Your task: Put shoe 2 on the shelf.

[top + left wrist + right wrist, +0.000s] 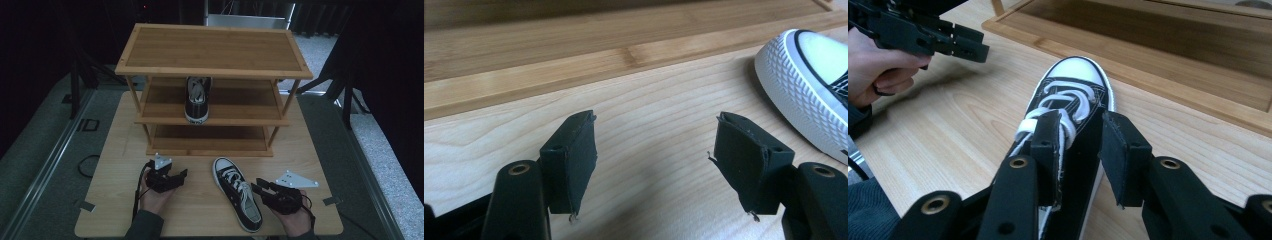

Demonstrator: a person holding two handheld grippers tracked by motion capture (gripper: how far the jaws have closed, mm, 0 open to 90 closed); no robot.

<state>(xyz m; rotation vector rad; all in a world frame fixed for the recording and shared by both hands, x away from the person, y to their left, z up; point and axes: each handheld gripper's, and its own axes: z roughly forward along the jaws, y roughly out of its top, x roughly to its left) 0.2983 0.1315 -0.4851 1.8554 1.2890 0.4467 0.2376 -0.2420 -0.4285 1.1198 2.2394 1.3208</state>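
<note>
High view: rack (215,47) just beyond sneaker (237,192).

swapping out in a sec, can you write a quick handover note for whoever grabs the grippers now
Left gripper: open, holding nothing, low over the table to the left of the loose shoe.
Right gripper: jaws part-open astride the side wall of the loose shoe near its opening; not clamped yet.
Loose shoe: lies on the table in front of the rack, toe toward it.
Done: the other shoe already sits on the rack's middle shelf, left of centre.
Left, as it looks: close on the loose shoe, lift it and set it beside its mate on that shelf.
</note>
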